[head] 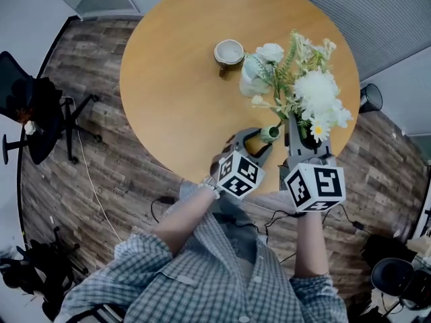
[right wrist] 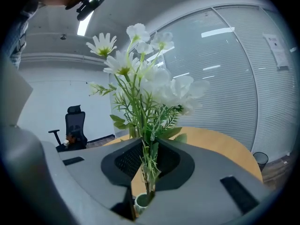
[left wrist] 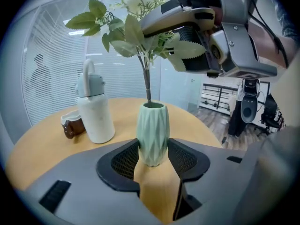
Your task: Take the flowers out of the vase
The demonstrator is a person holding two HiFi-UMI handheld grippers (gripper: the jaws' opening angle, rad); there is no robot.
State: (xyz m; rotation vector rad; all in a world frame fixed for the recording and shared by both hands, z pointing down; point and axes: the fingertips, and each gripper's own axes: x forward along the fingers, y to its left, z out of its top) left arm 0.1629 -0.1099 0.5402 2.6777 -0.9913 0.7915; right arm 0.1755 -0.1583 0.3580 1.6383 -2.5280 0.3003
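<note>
Flowers (right wrist: 145, 83) stand with their stems (right wrist: 150, 170) in the green vase (left wrist: 152, 132), which is near the edge of the counter (head: 182, 79), close to the person. The left tongs (left wrist: 152, 157) are wide and hold the vase from both sides, low on its body, with the pads against it. The right tongs (right wrist: 149, 159) are narrow and closed on the bunch of stems just above the vase mouth. The stem ends are in the vase, so I judge that the pull-out is only at its start. To do it well, the right tongs should go straight up along the line of the stems, not to the side. A slanted pull would press the stems on the rim and could tip the light vase. The left tongs should keep the vase down on the counter without squeezing harder. The stems are thin and many, so one could slip from the grip; with a slow lift this can be noticed. A white bottle (left wrist: 93, 111) stands near, behind the vase, and the bunch must not brush it when carried away.
</note>
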